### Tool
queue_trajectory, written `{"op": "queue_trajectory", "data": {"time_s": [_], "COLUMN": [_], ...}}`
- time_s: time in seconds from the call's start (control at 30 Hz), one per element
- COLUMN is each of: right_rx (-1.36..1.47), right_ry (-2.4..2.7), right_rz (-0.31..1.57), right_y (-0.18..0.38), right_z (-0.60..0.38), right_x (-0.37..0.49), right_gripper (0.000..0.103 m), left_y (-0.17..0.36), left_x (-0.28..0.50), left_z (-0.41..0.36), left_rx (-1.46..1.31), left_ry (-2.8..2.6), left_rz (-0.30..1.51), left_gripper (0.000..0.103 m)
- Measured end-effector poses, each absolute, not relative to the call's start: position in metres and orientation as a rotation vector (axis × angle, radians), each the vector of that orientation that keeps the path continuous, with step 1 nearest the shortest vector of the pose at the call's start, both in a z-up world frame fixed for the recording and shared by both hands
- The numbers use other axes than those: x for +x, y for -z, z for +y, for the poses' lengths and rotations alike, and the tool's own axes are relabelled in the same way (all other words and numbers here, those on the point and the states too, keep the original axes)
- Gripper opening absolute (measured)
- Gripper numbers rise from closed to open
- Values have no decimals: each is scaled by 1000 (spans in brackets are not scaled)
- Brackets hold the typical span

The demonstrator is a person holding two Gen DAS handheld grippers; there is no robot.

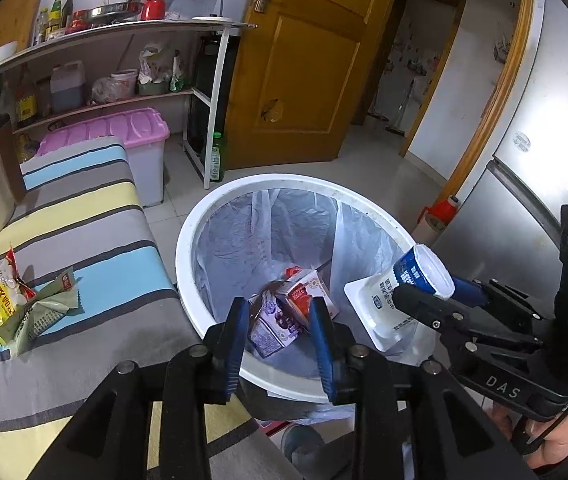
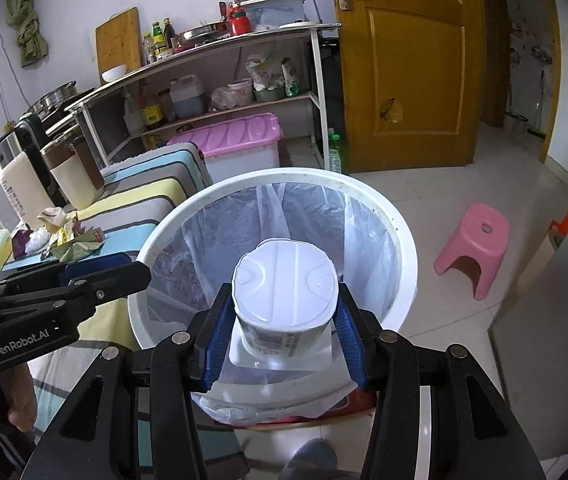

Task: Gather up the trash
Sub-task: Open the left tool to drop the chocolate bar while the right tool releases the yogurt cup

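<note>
A: Bottom centre of the left wrist view, our left gripper (image 1: 277,326) stands part open with nothing between its pads; the cartons (image 1: 290,312) lie down in the bin past it.

B: And our right gripper (image 2: 284,330), lower centre of its own view, clamps the yogurt cup (image 2: 284,304) upside down, over the bin's near edge.

A: So we let go only with the cup well inside the white bin (image 2: 400,236); at the rim it might tip out onto the floor. We keep it clear of the liner bag (image 2: 368,232) too.

B: Next, further off, the wrappers (image 1: 23,304) wait at the left edge on the striped cloth (image 1: 95,240).
</note>
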State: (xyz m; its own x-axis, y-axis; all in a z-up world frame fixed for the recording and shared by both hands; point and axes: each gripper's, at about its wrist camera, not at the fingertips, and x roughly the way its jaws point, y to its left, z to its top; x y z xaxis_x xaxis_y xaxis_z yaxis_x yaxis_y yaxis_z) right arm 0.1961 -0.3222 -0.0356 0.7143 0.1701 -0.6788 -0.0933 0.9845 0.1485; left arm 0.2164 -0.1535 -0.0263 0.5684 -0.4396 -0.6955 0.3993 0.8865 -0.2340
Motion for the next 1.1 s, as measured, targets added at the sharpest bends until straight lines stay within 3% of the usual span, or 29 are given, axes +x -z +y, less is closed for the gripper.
{"op": "queue_trajectory", "data": {"time_s": [0.97, 1.1], "right_rx": [79, 79], "right_ry": [-146, -162], "right_rz": [720, 704], "right_y": [25, 23], "right_z": [-317, -316], "right_x": [181, 180], "right_gripper": [50, 55], "left_y": [11, 11], "left_x": [184, 186], "left_z": [-119, -119], "left_rx": [-107, -108], "left_ry": [465, 466], "left_rz": [793, 796], "left_gripper": [31, 31]}}
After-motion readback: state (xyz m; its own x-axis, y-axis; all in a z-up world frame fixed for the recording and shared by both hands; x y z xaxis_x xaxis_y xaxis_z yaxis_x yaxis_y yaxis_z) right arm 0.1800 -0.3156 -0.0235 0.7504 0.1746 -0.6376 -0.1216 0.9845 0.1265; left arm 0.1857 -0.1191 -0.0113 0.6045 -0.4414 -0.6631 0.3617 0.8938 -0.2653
